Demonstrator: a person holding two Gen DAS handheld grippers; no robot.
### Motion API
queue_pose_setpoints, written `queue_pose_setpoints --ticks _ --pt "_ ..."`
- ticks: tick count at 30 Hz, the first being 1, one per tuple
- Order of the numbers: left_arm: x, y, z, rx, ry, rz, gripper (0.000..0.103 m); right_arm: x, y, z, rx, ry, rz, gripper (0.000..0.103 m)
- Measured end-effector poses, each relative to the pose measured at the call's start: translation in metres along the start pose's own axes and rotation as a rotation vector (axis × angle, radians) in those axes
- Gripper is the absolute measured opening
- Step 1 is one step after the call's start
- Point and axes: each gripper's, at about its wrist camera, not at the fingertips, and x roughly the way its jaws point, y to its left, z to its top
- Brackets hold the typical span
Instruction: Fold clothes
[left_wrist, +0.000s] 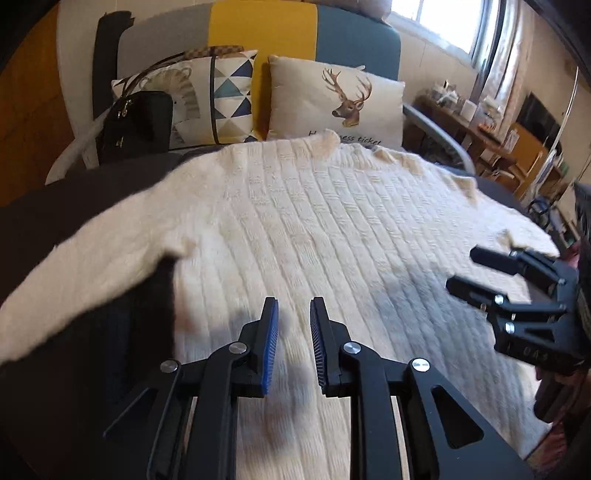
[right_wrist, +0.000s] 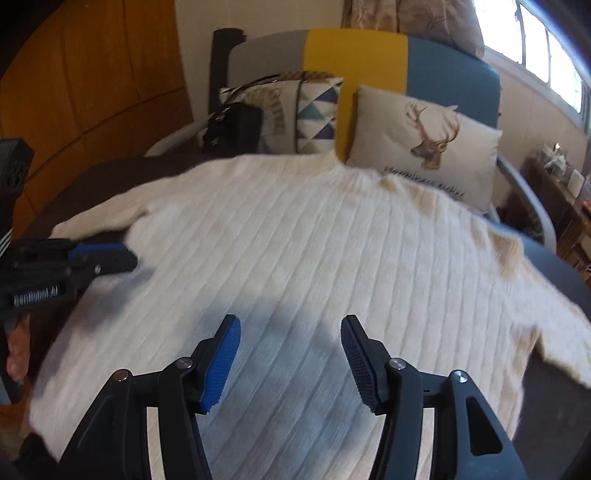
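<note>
Cream cable-knit sweater (left_wrist: 314, 229) spread flat across a dark round tabletop (left_wrist: 48, 214), neck toward the far rim, hem toward the cameras. One sleeve (left_wrist: 85, 269) stretched out to the left over bare dark surface, its cuff running out of the left wrist view; the other sleeve (right_wrist: 554, 332) reaching the right-hand rim in the right wrist view. Open dark surface left of the body and behind the left shoulder; on the right, the knit lying close to the table edge with little bare margin. Just past the far rim, a grey, yellow and teal sofa back (left_wrist: 266, 33), a beige cushion printed with a deer head (left_wrist: 340, 99), a triangle-patterned cushion (left_wrist: 229, 96) and a black handbag with a chain strap (left_wrist: 136, 125). Left gripper (left_wrist: 294, 325) poised over the lower left of the sweater body, pointing steeply downward, blue ribbed pads (left_wrist: 271, 347) set a narrow gap apart, nothing between them, no contact with the knit visible. Right gripper (right_wrist: 290, 354) angled down over the lower middle of the body, pads standing clearly wider apart, likewise empty and clear of the fabric. Each tool visible at the side of the other's view, well apart over the knit. Lettering on the side of the left gripper seen from the right wrist, blurred, apparently ending in "AI"; dark script under the deer reading partly "ticket", the rest hidden or too soft to read.
</note>
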Motion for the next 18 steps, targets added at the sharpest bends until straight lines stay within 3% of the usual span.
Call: queue_pose_setpoints --ticks 5,11,18 --pt "0.015 0.005 -0.009 -0.025 -0.001 0.058 0.019 0.045 -0.024 -0.004 0.061 0.088 -0.115 0.058" --pt "0.017 0.003 -0.018 -0.025 -0.028 0.108 0.022 0.049 -0.032 -0.015 0.091 0.055 -0.112 0.06" --pt "0.02 0.001 -0.018 -0.033 -0.029 0.117 0.023 0.051 -0.031 -0.011 0.083 0.051 -0.127 0.063"
